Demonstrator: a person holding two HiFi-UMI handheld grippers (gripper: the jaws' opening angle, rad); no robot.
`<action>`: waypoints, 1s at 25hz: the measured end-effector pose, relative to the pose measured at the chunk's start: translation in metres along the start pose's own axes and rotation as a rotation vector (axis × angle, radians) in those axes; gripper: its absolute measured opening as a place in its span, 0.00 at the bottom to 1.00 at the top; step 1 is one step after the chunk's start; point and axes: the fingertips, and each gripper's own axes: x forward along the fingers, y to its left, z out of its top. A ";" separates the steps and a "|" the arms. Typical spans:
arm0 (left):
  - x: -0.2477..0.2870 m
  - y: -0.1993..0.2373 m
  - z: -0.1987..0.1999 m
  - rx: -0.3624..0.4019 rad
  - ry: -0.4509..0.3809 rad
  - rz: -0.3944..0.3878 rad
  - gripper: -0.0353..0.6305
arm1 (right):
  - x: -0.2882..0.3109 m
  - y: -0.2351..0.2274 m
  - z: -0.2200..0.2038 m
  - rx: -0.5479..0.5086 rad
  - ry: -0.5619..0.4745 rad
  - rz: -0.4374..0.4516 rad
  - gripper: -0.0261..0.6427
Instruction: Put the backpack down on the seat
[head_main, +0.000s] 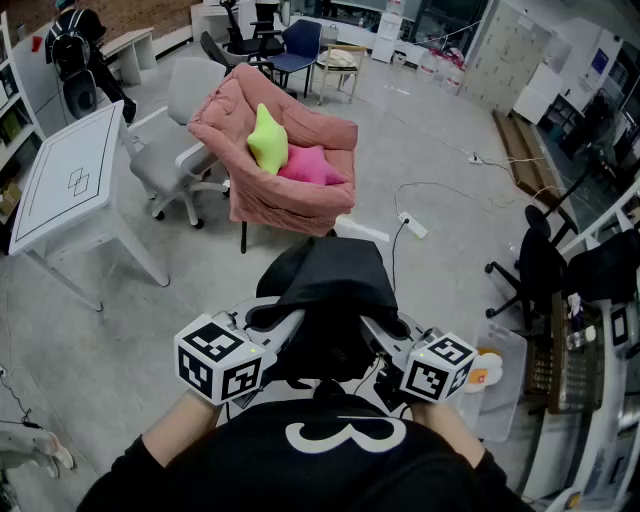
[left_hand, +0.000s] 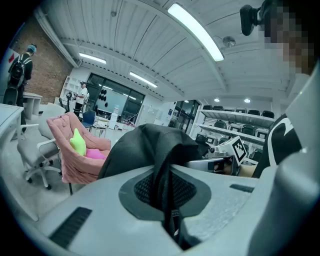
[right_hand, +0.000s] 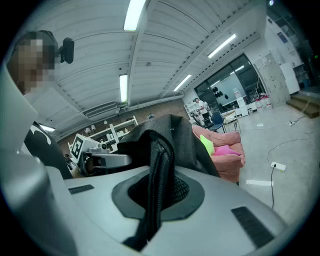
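A black backpack (head_main: 325, 290) hangs in the air in front of me, held up by its straps. My left gripper (head_main: 278, 335) is shut on one black strap (left_hand: 162, 192), which runs down between its jaws. My right gripper (head_main: 385, 342) is shut on the other strap (right_hand: 156, 185) in the same way. Beyond the bag stands the seat, a pink armchair (head_main: 300, 195), with a green star cushion (head_main: 266, 140) and a pink cushion (head_main: 310, 165) on it. The backpack is apart from the armchair, on its near side. The armchair (left_hand: 70, 167) also shows in the left gripper view, left of the bag.
A white table (head_main: 60, 180) and a grey office chair (head_main: 175, 130) stand left of the armchair. A power strip with its cable (head_main: 412, 225) lies on the floor to the right. A black office chair (head_main: 535, 270) and shelves are at the right; a person (head_main: 75, 45) stands far back left.
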 end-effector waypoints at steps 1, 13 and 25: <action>-0.002 0.002 0.000 -0.002 0.000 0.001 0.07 | 0.002 0.001 0.000 0.001 0.001 0.001 0.06; 0.025 0.057 0.002 -0.042 0.014 0.041 0.07 | 0.053 -0.037 0.005 0.035 0.014 0.047 0.06; 0.140 0.180 0.045 -0.112 0.107 0.072 0.07 | 0.155 -0.170 0.051 0.141 0.048 0.079 0.06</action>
